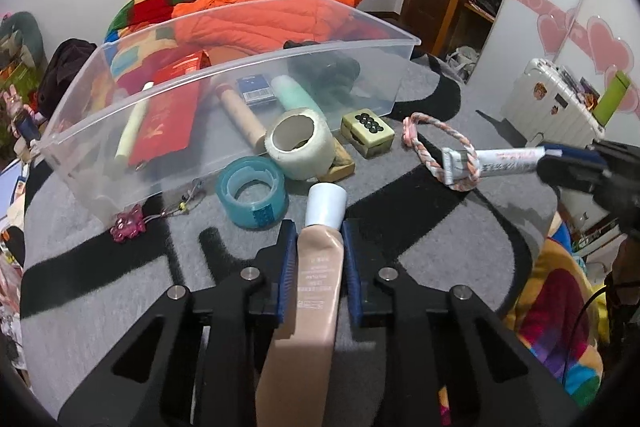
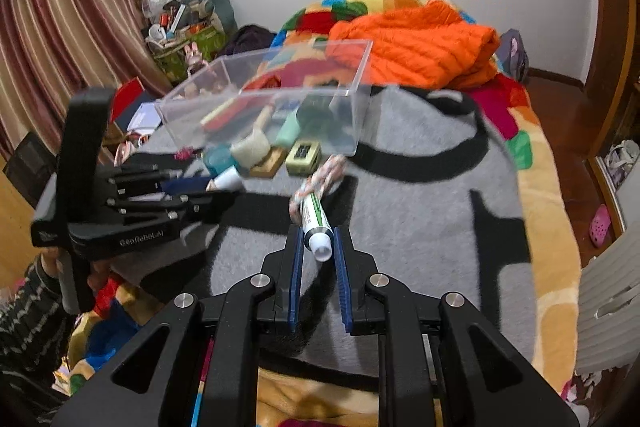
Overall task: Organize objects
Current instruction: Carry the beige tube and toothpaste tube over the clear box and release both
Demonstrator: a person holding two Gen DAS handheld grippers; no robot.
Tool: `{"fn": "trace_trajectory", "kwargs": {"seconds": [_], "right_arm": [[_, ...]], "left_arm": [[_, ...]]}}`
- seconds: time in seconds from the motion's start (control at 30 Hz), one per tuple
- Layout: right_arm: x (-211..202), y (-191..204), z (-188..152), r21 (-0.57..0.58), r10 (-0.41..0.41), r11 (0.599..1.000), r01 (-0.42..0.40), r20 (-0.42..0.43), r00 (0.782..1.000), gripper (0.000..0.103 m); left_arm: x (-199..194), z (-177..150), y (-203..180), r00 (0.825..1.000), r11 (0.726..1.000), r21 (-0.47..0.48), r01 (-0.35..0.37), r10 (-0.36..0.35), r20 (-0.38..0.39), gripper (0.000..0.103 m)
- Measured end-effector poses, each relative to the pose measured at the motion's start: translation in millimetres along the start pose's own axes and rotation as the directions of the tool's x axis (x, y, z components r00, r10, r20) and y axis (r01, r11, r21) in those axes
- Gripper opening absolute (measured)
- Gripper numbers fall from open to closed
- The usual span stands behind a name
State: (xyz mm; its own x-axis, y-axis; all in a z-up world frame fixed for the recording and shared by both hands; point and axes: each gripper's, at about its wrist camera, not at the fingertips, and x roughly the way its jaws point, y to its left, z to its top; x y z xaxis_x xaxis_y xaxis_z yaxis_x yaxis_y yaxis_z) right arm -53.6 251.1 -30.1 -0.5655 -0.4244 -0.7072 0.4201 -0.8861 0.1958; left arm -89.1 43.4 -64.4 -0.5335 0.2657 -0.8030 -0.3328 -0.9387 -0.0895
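The clear bin (image 1: pixel 248 67) sits ahead and left of both your tongs. Your left gripper (image 1: pixel 320 239) is clamped on the beige tube (image 1: pixel 316 275), long axis pointing binward (nearer one). Your right gripper (image 2: pixel 318 247) pinches the white tube (image 2: pixel 314 223), rope loop (image 2: pixel 324 171) snagged around it.

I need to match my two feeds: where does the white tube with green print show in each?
Left wrist: far right, white tube with green print, its end threaded through the pink braided rope ring.
Right wrist: centre, tube between the right gripper fingers.
Shared landmark: clear plastic bin.
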Motion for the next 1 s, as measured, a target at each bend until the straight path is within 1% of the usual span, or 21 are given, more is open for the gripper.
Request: {"fn": "trace_trajectory", "kwargs": {"seconds": [0.23,0.47,0.77,1.0], "right_arm": [[-16.7,3.8,16.9,-0.01,-0.009,1.0,0.01,0.064,0.998,0.014],[-21.9,16.6,40.5,-0.045,-0.009,0.999,0.014,0.129,0.992,0.014],[-18.4,33.0,78.3,-0.078,0.028,0.997,-0.013,0.198,0.98,0.014],[-0.2,43.0,110.7,-0.083,0.044,0.996,-0.026,0.233,0.972,0.014]], "left_arm": [[-29.2,-1.1,7.3,0.997,0.999,-0.05,-0.014,0.017,0.076,0.02],[-60.5,8.6,20.2,0.985,0.994,-0.103,-0.023,0.04,0.169,0.02],[-91.7,34.9,38.2,0.959,0.988,-0.151,-0.039,0.079,0.271,0.02],[-117.2,64.1,46.4,0.931,0.985,-0.159,-0.066,0.119,0.346,0.019]]}}
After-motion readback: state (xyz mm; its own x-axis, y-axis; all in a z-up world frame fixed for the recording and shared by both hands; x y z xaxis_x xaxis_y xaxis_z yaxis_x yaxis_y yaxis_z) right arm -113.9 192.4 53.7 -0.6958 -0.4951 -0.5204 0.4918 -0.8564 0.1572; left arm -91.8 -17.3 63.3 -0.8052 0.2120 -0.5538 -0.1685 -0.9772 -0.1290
